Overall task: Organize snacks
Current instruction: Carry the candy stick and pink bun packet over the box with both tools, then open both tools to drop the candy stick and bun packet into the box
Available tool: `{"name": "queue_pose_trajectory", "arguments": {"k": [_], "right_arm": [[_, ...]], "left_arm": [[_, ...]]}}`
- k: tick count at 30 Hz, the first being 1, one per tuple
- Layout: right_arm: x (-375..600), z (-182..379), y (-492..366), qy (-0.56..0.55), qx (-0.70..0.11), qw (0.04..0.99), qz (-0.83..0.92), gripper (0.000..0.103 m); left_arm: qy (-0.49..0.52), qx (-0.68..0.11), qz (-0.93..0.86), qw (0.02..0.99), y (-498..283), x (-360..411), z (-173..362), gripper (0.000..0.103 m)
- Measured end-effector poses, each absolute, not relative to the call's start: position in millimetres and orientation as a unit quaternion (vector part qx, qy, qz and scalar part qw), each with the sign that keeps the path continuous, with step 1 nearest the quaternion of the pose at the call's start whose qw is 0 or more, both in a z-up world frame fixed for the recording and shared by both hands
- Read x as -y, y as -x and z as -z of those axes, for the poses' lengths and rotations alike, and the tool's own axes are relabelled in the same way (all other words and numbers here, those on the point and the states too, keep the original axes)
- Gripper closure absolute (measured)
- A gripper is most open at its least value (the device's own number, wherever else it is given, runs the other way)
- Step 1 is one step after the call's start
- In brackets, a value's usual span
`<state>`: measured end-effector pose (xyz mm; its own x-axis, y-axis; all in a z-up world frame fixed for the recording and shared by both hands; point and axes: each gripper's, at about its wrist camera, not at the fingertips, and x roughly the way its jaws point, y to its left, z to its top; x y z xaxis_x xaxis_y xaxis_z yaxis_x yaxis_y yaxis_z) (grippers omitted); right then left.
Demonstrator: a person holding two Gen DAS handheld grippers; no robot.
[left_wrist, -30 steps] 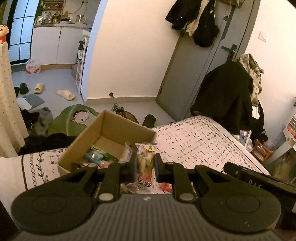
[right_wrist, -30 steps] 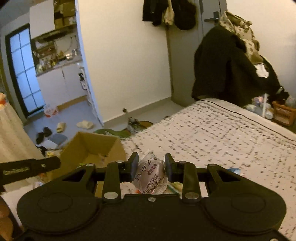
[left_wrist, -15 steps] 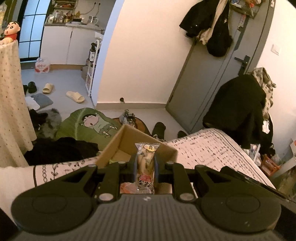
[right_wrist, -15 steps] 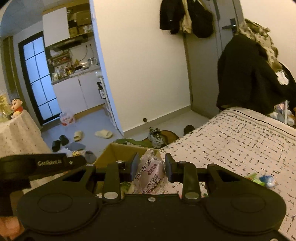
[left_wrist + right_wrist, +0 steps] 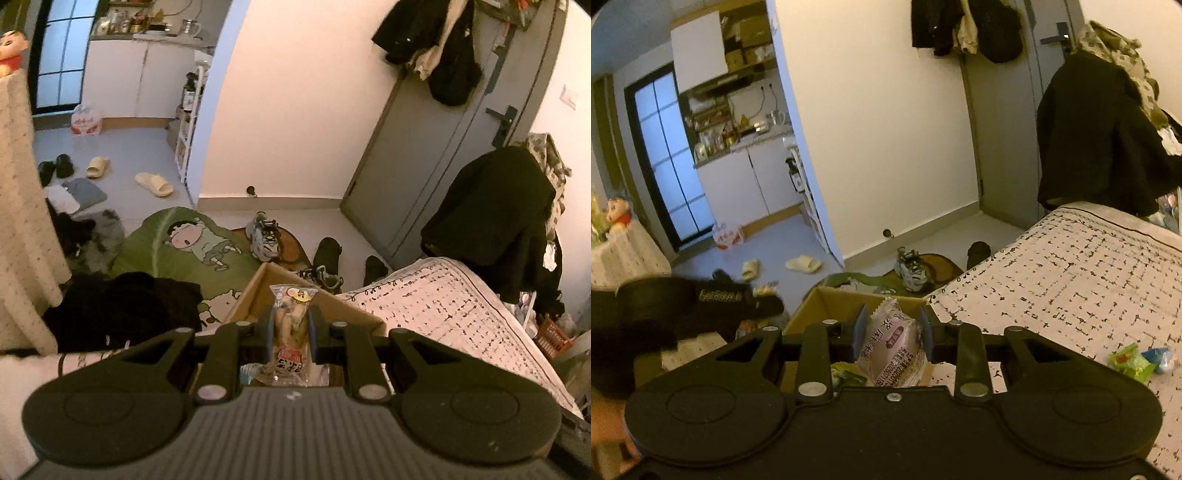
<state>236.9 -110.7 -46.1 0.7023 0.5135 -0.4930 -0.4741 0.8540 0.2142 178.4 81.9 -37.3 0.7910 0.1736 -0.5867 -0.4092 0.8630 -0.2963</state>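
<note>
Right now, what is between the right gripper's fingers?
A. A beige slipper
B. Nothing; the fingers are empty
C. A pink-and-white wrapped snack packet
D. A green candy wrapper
C: in the right wrist view the right gripper is shut on the pink packet, held over the cardboard box; the green wrappers lie apart on the bed.

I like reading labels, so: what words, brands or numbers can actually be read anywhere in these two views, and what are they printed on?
"GenRobot" (roughly; blurred): black left gripper body, seen from the right wrist.
"202601180" (partly cut off): pink cake packet in the right gripper; its Chinese characters are unclear.
Clear snack packet with a cartoon face in the left gripper: red label unreadable.
</note>
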Motion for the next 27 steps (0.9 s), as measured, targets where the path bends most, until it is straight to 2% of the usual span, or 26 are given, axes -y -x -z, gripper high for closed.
{"name": "queue_pose_trajectory", "arguments": {"k": [11, 22, 25, 27], "right_arm": [[102, 59, -241, -0.029, -0.29, 0.921, -0.258, 0.072], [80, 71, -248, -0.017, -0.291, 0.925, -0.245, 0.072], [76, 70, -249, -0.026, -0.287, 0.925, -0.247, 0.072], [74, 70, -252, -0.034, -0.285, 0.925, -0.251, 0.072]], "left_arm": [[0.197, -0.328, -0.148, 0.912, -215, -104, 74, 0.086], [0.225, -0.332, -0.106, 0.91, -222, -109, 86, 0.086], [0.228, -0.33, -0.108, 0.909, -223, -112, 88, 0.082], [0.242, -0.334, -0.109, 0.904, -224, -116, 89, 0.075]]}}
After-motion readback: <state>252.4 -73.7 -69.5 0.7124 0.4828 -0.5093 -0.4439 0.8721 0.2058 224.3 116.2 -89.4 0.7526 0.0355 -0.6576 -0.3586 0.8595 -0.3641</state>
